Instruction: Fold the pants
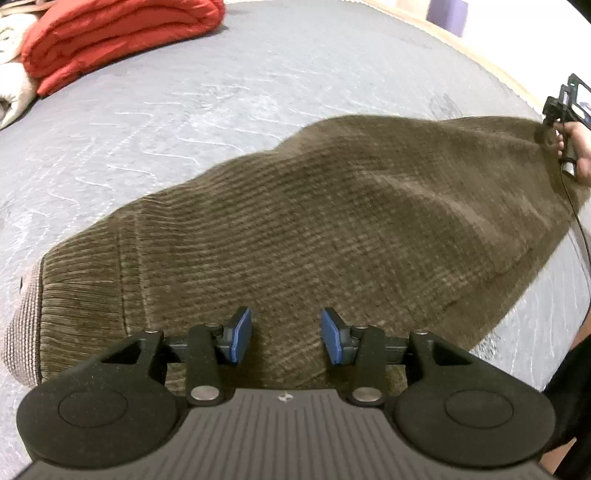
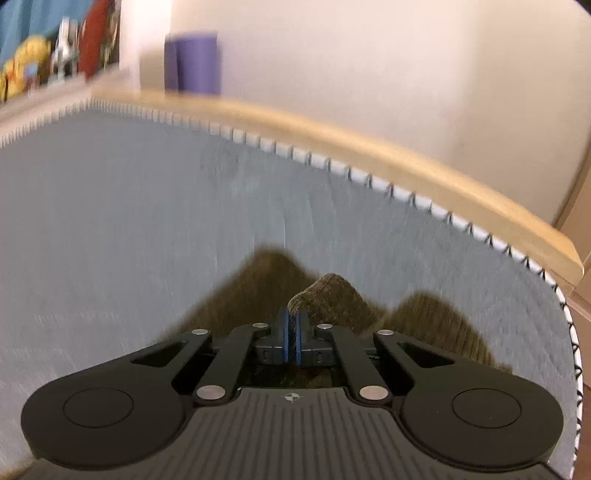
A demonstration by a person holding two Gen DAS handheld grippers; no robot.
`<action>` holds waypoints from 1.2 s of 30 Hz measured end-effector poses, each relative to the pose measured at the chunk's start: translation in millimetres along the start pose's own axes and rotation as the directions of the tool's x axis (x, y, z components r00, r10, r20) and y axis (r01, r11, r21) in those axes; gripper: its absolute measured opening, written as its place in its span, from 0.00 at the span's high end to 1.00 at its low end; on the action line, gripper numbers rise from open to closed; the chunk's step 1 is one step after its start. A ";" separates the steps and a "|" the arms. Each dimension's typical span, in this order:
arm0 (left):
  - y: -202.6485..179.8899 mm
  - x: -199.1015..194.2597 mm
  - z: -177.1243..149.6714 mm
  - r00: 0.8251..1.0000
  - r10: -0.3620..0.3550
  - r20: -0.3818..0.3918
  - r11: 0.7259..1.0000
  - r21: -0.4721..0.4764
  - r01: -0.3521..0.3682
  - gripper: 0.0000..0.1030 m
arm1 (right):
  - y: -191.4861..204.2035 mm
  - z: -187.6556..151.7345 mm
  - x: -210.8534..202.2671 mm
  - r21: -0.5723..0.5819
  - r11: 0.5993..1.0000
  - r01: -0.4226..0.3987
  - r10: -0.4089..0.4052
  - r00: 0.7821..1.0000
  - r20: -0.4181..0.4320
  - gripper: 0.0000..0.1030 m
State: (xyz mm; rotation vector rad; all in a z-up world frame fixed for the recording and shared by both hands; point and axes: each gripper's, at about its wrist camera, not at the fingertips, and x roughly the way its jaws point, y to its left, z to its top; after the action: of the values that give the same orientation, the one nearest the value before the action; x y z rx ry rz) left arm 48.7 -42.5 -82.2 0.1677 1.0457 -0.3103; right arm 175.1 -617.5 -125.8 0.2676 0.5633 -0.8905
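The left gripper (image 1: 286,334) hovers over the pants (image 1: 295,229) near the waistband, its blue pads (image 1: 242,332) apart and holding nothing. The right gripper (image 2: 294,338) is clamped on a bunched edge of the pants (image 2: 328,295) at the far end. The olive corduroy pants lie spread on a grey mattress (image 1: 184,110), a folded red blanket (image 1: 110,33) well apart.

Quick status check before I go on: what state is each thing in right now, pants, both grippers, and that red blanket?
Pants: spread on the mattress, far end lifted.
Right gripper: fingers shut on a pinch of the pants' far end.
Left gripper: fingers open above the waistband end, nothing between them.
Red blanket: folded, lying at the far corner.
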 end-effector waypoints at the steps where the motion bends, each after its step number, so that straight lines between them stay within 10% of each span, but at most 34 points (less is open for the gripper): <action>1: 1.7 -0.8 -0.1 1.000 -0.001 0.005 1.000 -0.006 0.001 0.55 | 1.2 4.4 -6.9 -0.003 0.999 -0.037 0.037 0.997 0.062 0.98; 4: 5.2 -4.9 -1.2 1.000 -0.002 0.022 1.000 -0.018 0.002 0.55 | 9.7 5.6 -17.1 -0.091 0.993 -0.074 0.092 0.972 0.218 0.98; 7: 9.4 -8.5 -2.4 0.999 0.005 0.036 1.000 -0.030 -0.004 0.55 | 12.5 -0.9 11.2 -0.114 0.990 -0.081 0.089 0.994 0.070 0.97; 9: 14.2 -8.6 -4.2 0.999 0.019 0.042 0.999 -0.044 -0.017 0.55 | 10.4 -8.8 27.8 -0.134 0.988 -0.079 0.077 0.997 -0.020 0.86; 12: 25.0 -10.2 -5.3 0.997 0.049 0.055 0.996 -0.082 -0.044 0.55 | 12.8 -9.6 12.5 -0.195 0.981 0.018 -0.005 0.998 0.070 0.48; 17: 52.9 -10.7 -6.4 0.989 0.135 0.060 0.978 -0.166 -0.123 0.55 | 2.0 4.4 -22.5 -0.154 0.986 -0.059 0.082 0.985 0.153 0.46; 20: 72.2 8.8 -17.2 0.978 0.200 -0.064 0.960 -0.187 -0.209 0.55 | -3.3 15.8 -40.6 -0.150 0.983 -0.107 0.135 0.972 0.193 0.43; 28: 85.7 -21.4 -22.4 0.982 0.180 0.060 0.954 -0.254 -0.160 0.55 | -20.1 45.1 -113.3 -0.113 0.962 -0.248 0.268 0.932 0.242 0.36; 31: 98.9 -5.2 -29.9 0.983 0.174 -0.054 0.941 -0.286 -0.182 0.55 | -31.4 59.1 -148.8 -0.059 0.945 -0.322 0.326 0.913 0.246 0.34; 36: 94.1 -19.5 -32.5 0.984 0.178 -0.004 0.942 -0.289 -0.172 0.55 | -44.6 65.5 -210.2 0.020 0.870 -0.493 0.479 0.853 0.208 0.30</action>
State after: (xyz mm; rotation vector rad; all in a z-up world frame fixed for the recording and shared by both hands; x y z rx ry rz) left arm 44.0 58.9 -82.3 -0.0064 1.0341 0.0041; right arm 58.1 -535.7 47.7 0.3648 0.2558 -0.4339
